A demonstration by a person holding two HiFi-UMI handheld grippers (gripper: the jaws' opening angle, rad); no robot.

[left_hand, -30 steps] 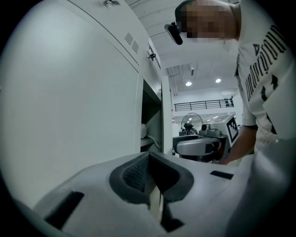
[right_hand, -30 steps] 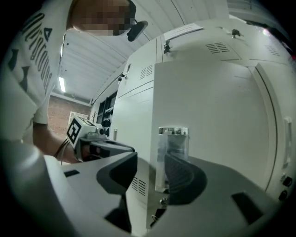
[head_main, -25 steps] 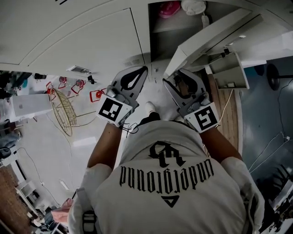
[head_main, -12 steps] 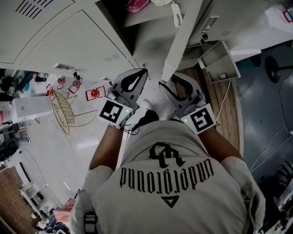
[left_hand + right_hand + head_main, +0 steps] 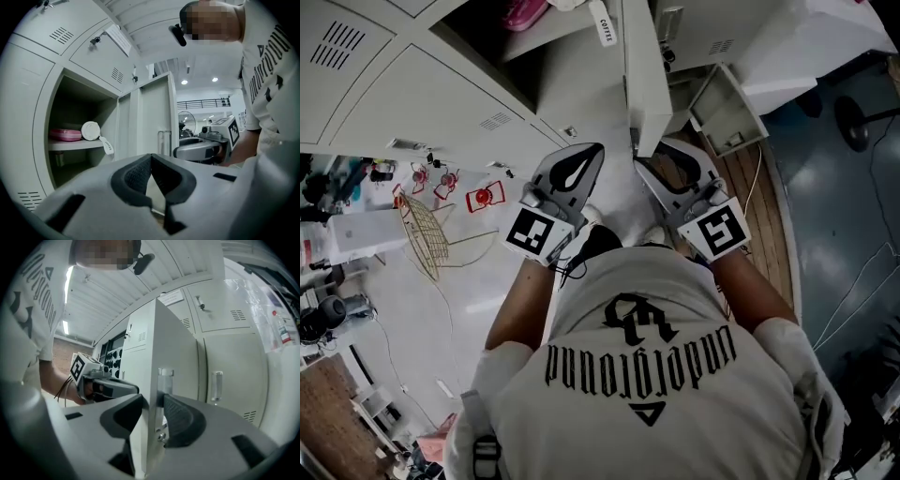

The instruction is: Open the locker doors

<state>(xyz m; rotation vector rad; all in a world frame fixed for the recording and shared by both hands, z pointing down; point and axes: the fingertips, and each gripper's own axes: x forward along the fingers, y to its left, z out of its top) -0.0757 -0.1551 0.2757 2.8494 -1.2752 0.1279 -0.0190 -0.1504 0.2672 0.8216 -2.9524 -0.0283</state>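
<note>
A grey locker door (image 5: 642,84) stands open, edge-on to me. Beside it the open compartment (image 5: 79,117) holds a pink box (image 5: 65,135) and a white round item (image 5: 90,131) with a tag. My right gripper (image 5: 652,155) straddles the door's free edge just under its handle (image 5: 165,380). Its jaws are closing, and in the right gripper view (image 5: 153,404) one pad lies on each face of the door. My left gripper (image 5: 595,148) hangs just left of the door. It is shut on nothing (image 5: 151,159), tips together.
Closed lockers (image 5: 225,352) stand right of the open door. Another opened door or shelf (image 5: 727,108) juts out at the right over a wooden platform (image 5: 759,187). On the floor to the left lie a wire basket (image 5: 427,234) and red items (image 5: 483,197).
In the head view the door has swung from leaning right to pointing straight up. The right gripper has stayed at its edge, and the left gripper has kept its place beside it.
</note>
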